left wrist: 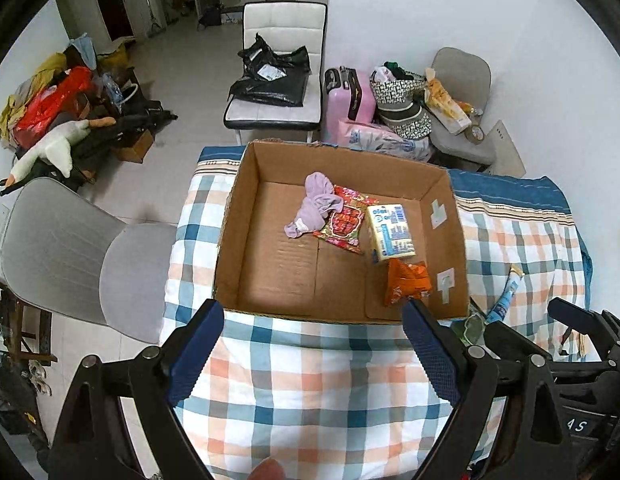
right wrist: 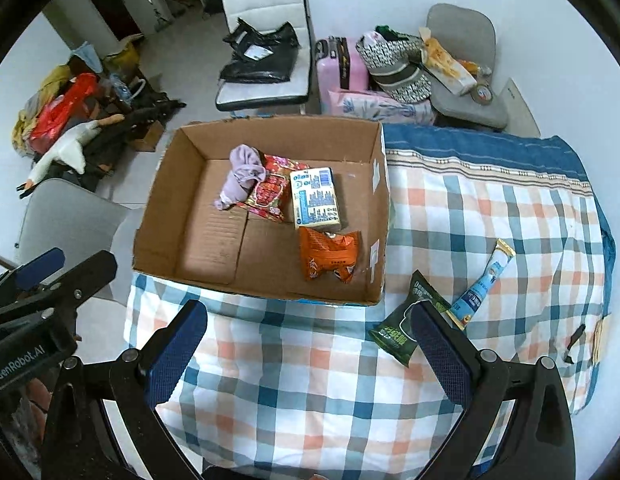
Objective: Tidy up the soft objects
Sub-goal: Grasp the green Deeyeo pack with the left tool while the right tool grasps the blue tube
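Partly hidden behind the right gripper's blue-padded finger [right wrist: 442, 352]: a dark green snack packet [right wrist: 398, 326], label hard to read. Cut off in the left view: the same packet behind the left gripper's finger [left wrist: 430, 354].

Spread over the surface, a blue, orange and white checked cloth [right wrist: 310, 380]. On it, an open brown cardboard box [right wrist: 157, 220] holding a crumpled lilac sock [right wrist: 241, 176], red patterned packet [right wrist: 269, 192], white-and-blue tissue pack [right wrist: 316, 198] and orange snack bag [right wrist: 330, 258]. Beside the box, a light blue stick sachet [right wrist: 482, 284].

Left gripper [left wrist: 314, 344] spread wide, holding nothing. Right gripper [right wrist: 307, 344] spread wide, empty, above the cloth.
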`<state>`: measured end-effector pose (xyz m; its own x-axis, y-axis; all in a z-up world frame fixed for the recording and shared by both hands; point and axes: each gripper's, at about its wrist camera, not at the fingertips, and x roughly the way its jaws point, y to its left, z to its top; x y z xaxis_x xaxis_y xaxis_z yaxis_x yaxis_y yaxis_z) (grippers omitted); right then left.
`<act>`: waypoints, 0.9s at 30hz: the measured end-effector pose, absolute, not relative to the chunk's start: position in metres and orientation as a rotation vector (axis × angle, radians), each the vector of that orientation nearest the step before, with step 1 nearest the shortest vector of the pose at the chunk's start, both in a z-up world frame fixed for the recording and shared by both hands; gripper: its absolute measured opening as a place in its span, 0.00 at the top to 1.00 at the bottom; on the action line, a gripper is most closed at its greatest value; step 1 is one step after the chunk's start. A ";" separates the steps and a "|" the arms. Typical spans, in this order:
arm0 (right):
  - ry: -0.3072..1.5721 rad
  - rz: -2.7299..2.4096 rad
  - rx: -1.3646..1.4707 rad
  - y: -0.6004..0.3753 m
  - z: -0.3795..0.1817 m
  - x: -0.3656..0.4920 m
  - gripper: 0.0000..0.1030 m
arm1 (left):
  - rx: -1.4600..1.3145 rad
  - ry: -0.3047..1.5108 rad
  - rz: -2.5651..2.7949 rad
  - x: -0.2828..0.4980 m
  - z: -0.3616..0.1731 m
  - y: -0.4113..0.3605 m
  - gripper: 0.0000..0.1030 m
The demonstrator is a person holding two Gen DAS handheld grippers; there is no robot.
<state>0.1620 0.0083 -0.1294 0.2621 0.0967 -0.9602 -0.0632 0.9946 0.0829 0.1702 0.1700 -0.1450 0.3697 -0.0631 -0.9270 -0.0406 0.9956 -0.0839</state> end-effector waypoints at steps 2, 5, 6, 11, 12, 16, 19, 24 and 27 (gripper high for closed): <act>1.292 0.119 0.035 0.004 -0.124 0.159 0.00 | -0.098 1.178 -0.007 0.167 -0.138 0.164 0.11; 1.278 0.142 0.057 -0.009 -0.117 0.154 0.00 | -0.107 1.173 -0.005 0.164 -0.133 0.155 0.11; 1.274 0.145 0.062 -0.013 -0.116 0.153 0.00 | -0.106 1.169 -0.001 0.163 -0.131 0.151 0.11; 1.258 0.142 0.152 -0.055 -0.113 0.150 0.00 | -0.101 1.162 -0.004 0.163 -0.125 0.118 0.11; 1.247 0.120 0.181 -0.072 -0.113 0.149 0.00 | -0.096 1.163 -0.012 0.165 -0.125 0.108 0.11; 1.237 0.037 0.251 -0.132 -0.117 0.147 0.00 | -0.078 1.190 -0.057 0.176 -0.134 0.059 0.11; 1.273 -0.046 0.306 -0.188 -0.133 0.147 0.00 | -0.046 1.223 -0.096 0.187 -0.151 0.015 0.11; 1.351 -0.138 0.360 -0.260 -0.169 0.148 0.00 | 0.067 1.337 -0.168 0.201 -0.206 -0.062 0.11; 1.404 -0.158 0.401 -0.294 -0.196 0.147 0.00 | 0.214 1.403 -0.203 0.203 -0.250 -0.106 0.11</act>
